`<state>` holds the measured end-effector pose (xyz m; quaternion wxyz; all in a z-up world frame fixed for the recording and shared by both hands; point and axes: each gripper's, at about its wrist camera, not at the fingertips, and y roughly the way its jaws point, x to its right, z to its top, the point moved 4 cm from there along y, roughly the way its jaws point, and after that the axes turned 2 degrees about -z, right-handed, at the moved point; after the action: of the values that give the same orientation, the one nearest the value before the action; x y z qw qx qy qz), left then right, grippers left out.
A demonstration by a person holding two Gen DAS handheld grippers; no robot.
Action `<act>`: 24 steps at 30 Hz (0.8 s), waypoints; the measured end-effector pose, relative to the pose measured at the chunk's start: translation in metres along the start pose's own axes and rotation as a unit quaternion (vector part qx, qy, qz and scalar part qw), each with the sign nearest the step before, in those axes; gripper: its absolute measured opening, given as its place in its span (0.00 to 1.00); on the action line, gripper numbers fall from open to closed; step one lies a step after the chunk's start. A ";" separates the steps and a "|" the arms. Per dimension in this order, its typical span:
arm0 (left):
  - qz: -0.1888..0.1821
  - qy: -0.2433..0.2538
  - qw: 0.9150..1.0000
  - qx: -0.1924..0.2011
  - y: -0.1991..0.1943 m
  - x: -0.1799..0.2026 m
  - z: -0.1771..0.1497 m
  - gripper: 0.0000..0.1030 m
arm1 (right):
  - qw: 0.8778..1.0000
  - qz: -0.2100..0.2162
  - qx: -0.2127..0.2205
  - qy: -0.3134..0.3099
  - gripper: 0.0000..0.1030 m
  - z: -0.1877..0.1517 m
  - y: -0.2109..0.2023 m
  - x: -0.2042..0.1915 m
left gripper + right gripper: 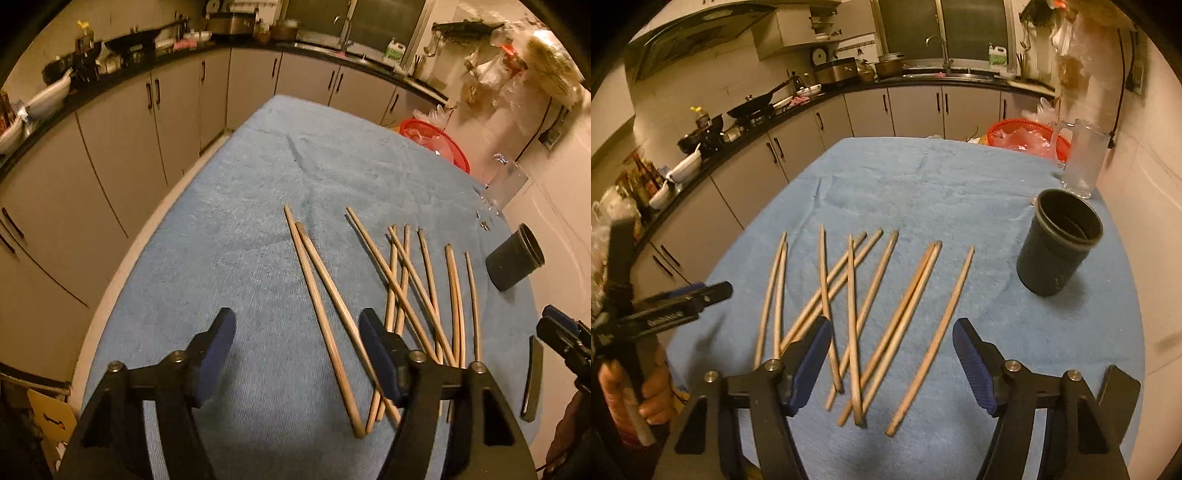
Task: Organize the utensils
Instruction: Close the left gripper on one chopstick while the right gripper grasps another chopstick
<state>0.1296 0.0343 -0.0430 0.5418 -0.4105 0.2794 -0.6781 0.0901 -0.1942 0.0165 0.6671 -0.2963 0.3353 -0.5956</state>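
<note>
Several wooden chopsticks (402, 295) lie loose and partly crossed on the blue towel (240, 229); they also show in the right wrist view (857, 306). A dark cylindrical holder (1056, 247) stands upright and empty to their right, also seen in the left wrist view (513, 262). My left gripper (297, 325) is open above the towel, over the near ends of the leftmost pair. My right gripper (890, 332) is open and empty above the near ends of the chopsticks. Each gripper shows at the edge of the other's view.
A frosted glass mug (1082, 158) and a red basket (1027, 136) with plastic bags stand at the table's far right. A dark flat strip (533, 376) lies at the right edge. Kitchen cabinets (122, 155) and a cluttered counter run along the left and back.
</note>
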 end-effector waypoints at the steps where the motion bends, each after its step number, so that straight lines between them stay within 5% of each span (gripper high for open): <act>1: -0.007 -0.004 1.000 -0.007 0.004 -0.001 0.003 0.65 | 1.000 0.002 0.000 -0.003 0.69 0.007 0.002 -0.001; 5: -0.020 -0.020 0.999 -0.037 0.024 -0.002 0.015 0.48 | 0.999 0.044 -0.007 -0.008 0.68 0.028 0.011 -0.013; 12: 0.007 -0.025 0.998 -0.055 0.048 -0.004 0.029 0.42 | 0.999 0.045 -0.010 -0.005 0.64 0.044 0.022 -0.027; 14: 0.033 -0.022 0.998 -0.058 0.054 -0.007 0.031 0.33 | 0.999 0.046 -0.014 0.001 0.64 0.043 0.024 -0.027; 24: 0.031 -0.015 0.996 -0.078 0.072 0.000 0.037 0.32 | 0.999 0.040 -0.023 0.003 0.64 0.042 0.033 -0.020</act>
<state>0.1975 0.0188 -0.0838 0.5330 -0.4526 0.3365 -0.6308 0.1422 -0.1706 0.0174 0.6821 -0.2962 0.3625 -0.5618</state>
